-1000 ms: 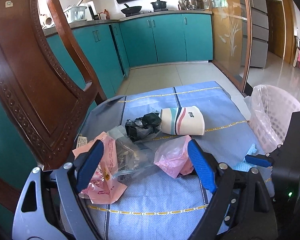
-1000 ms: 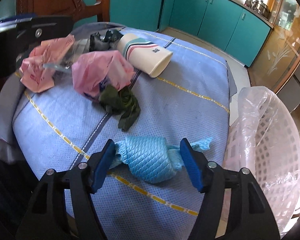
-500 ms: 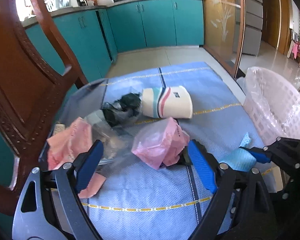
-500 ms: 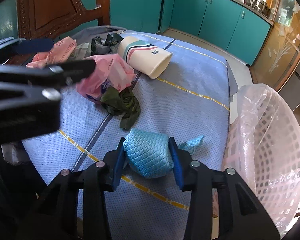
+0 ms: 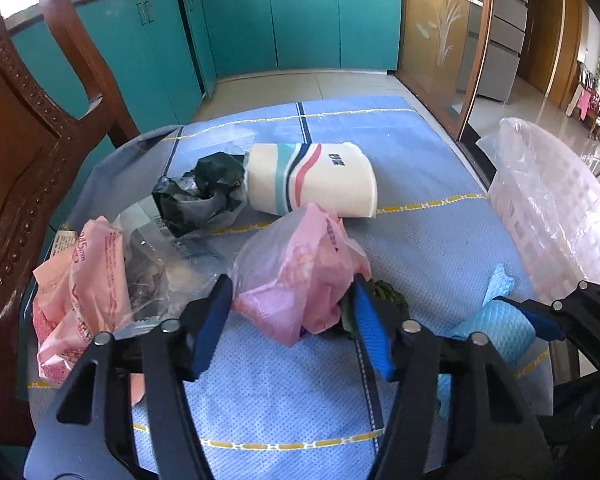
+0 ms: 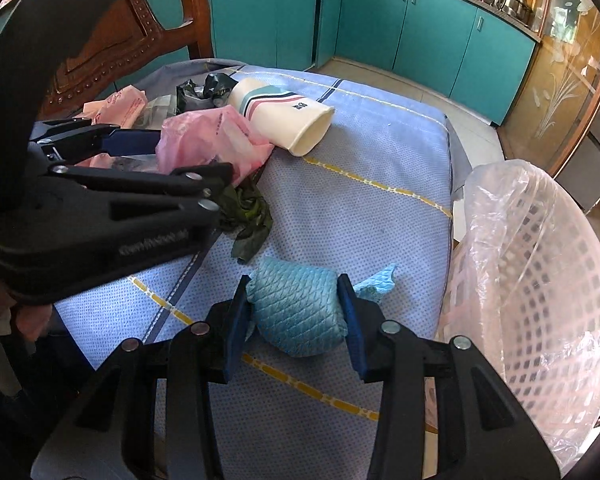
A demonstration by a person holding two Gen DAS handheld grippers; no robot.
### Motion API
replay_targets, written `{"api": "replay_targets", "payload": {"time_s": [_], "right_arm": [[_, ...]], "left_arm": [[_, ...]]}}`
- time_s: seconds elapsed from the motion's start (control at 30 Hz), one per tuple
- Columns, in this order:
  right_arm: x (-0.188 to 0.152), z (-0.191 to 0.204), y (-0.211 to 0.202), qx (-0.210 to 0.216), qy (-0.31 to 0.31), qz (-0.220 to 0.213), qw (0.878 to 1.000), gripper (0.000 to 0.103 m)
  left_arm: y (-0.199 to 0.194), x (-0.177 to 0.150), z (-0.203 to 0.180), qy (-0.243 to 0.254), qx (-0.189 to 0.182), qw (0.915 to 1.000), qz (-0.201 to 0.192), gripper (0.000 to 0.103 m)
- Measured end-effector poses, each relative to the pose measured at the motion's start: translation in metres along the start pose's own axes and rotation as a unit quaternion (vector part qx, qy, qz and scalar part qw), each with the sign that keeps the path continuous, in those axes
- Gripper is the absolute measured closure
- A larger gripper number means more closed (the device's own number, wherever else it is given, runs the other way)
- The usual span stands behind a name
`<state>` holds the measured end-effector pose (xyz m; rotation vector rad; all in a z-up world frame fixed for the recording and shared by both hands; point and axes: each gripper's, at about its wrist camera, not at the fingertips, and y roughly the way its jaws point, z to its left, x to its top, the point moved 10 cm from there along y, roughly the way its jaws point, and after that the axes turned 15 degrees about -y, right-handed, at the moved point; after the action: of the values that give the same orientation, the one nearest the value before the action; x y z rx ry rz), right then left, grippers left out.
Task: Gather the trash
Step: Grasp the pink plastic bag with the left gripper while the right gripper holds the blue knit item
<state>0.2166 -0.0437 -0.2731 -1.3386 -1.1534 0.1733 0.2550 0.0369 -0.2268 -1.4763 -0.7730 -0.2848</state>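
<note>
My right gripper is shut on a crumpled blue cloth, just above the tablecloth near the lined basket. The cloth also shows in the left wrist view. My left gripper has its jaws pressed against both sides of a pink plastic bag; the bag also shows in the right wrist view. A dark green scrap lies under the bag. A cream striped paper cup lies on its side behind it, next to a black crumpled bag.
A white basket lined with clear plastic stands at the table's right edge. A pink wrapper and clear film lie at the left. A carved wooden chair stands at the left. The blue tablecloth covers the table.
My right gripper has closed on the blue cloth. My left gripper has moved right and forward and narrowed around the pink bag.
</note>
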Motion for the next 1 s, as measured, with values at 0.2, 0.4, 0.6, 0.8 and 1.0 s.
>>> {"api": "replay_targets", "payload": {"time_s": [0.2, 0.4, 0.6, 0.8, 1.0], "right_arm": [[0.002, -0.001, -0.004, -0.003, 0.000, -0.008, 1.000, 0.060], [0.004, -0.002, -0.011, -0.011, 0.002, -0.019, 1.000, 0.060], [0.005, -0.002, -0.015, -0.018, 0.001, -0.026, 1.000, 0.060], [0.006, -0.006, -0.018, -0.022, 0.005, -0.032, 0.999, 0.060], [0.007, -0.012, -0.022, -0.026, 0.018, -0.039, 0.999, 0.060]], "left_arm": [[-0.024, 0.004, 0.006, -0.007, -0.004, 0.9998, -0.020, 0.048], [-0.053, 0.009, 0.015, -0.007, -0.005, 0.9990, -0.043, 0.048], [-0.068, 0.012, 0.022, -0.005, 0.008, 0.9982, -0.059, 0.047], [-0.071, 0.012, 0.022, 0.000, 0.009, 0.9980, -0.063, 0.047], [-0.073, 0.010, 0.024, -0.007, -0.004, 0.9983, -0.058, 0.047]]}}
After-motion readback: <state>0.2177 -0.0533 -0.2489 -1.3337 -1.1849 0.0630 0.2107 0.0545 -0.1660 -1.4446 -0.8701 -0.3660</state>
